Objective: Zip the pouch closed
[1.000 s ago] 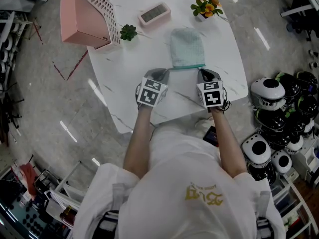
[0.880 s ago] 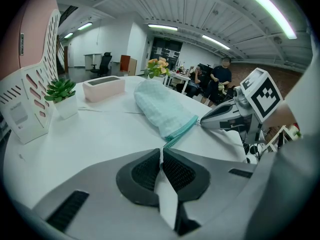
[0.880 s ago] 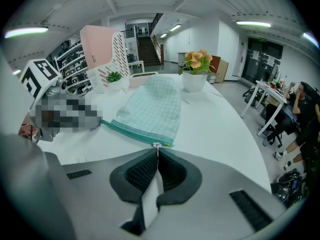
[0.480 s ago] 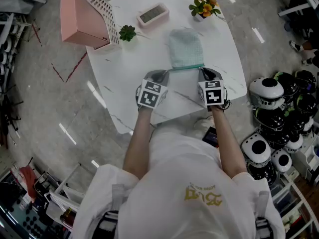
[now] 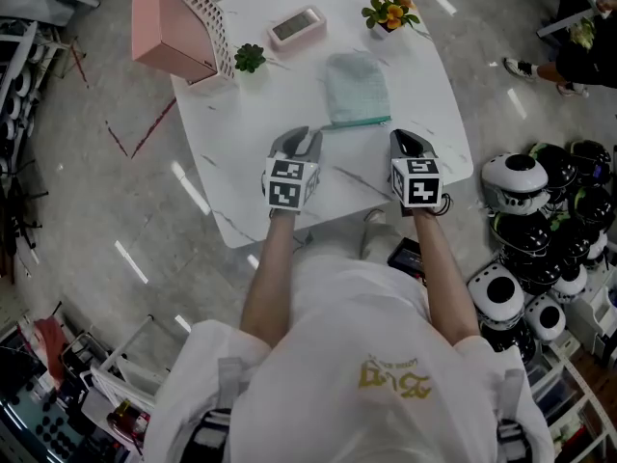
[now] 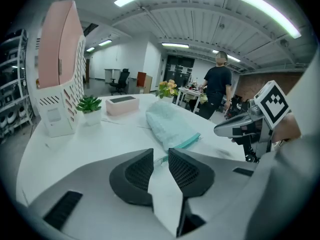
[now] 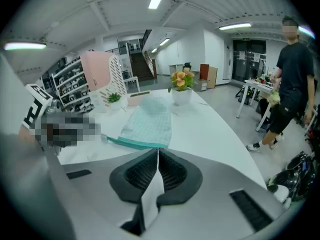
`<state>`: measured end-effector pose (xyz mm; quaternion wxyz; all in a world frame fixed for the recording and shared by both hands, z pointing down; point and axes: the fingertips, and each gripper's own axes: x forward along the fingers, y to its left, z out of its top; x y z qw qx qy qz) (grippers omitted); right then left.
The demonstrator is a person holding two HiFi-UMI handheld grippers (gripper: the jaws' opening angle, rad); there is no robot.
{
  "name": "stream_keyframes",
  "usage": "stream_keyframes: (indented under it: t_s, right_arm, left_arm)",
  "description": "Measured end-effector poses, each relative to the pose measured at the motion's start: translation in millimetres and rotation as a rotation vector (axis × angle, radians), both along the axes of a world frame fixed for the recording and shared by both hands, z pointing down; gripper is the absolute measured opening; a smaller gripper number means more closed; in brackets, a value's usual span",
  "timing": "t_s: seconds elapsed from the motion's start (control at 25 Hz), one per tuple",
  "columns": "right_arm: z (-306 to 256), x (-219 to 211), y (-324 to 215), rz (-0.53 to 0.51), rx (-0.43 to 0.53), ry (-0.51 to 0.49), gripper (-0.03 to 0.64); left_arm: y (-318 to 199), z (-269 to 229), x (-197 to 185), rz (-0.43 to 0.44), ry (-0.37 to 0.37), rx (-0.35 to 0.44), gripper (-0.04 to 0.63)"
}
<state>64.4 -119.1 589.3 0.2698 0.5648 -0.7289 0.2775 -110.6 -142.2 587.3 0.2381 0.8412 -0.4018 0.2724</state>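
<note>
Head view from above the person's shoulders: both arms reach out over the near edge of a white table (image 5: pixel 241 133), one gripper in each hand. The pouch (image 5: pixel 357 85), pale mint with a fine check, lies flat near the middle of the table. Its teal zipper edge (image 5: pixel 357 122) is turned toward the person. Neither gripper touches it. The left gripper (image 5: pixel 299 141) hangs just off the zipper's left end and the right gripper (image 5: pixel 405 143) just off its right end, so the pouch's near edge sits between the two.

Left gripper view shows its jaws apart and opening, with only bare table in the gap. The zipper's end lies on the table just beyond the tips. Right gripper view shows its jaws closing, the ribbed pads already meeting at the tips with nothing caught between them. The teal strip runs across the table just ahead of them. Whether the zip is drawn all the way along, I cannot tell from where the cameras sit.

Farther back on the table stand a pink slatted rack (image 5: pixel 178 22), a small green plant (image 5: pixel 250 59), a flat pink clock (image 5: pixel 296 27) and a pot of orange flowers (image 5: pixel 388 10), all well apart from the pouch. Black-and-white helmets (image 5: pixel 525 177) are heaped on the floor to the person's right. A person in dark clothes (image 7: pixel 292 74) stands beyond the table's far side.
</note>
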Motion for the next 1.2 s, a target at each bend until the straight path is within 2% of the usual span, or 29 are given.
stream_keyframes:
  t_s: [0.2,0.4,0.56,0.76,1.04,1.2]
  right_arm:
    - [-42.2,-8.3,7.0,-0.008,0.098,-0.136,0.012]
    - [-78.6,-15.1,24.5,-0.066,0.167,-0.193,0.012]
    - [-97.6,-11.1,48.2,-0.091,0.201,-0.204,0.012]
    - [-123.6,-3.8,76.7,-0.112,0.248,-0.196,0.012]
    - [-150.6,14.4,110.5,-0.116,0.314,-0.202,0.012]
    - [-153.0,17.1,116.3,-0.129,0.323,-0.198,0.012]
  left_arm:
    - [15.4,-41.6,5.7,-0.059,0.056,0.064,0.076]
    - [36.1,-77.5,5.8,-0.132,0.097,0.113,0.038]
    - [55.4,-102.9,10.8,-0.185,0.139,0.144,0.017]
    - [83.4,-125.8,16.2,-0.242,0.141,0.203,0.017]
    - [114.5,-141.9,47.1,-0.239,0.213,0.210,0.016]
    - [121.6,-149.0,54.3,-0.232,0.212,0.228,0.017]
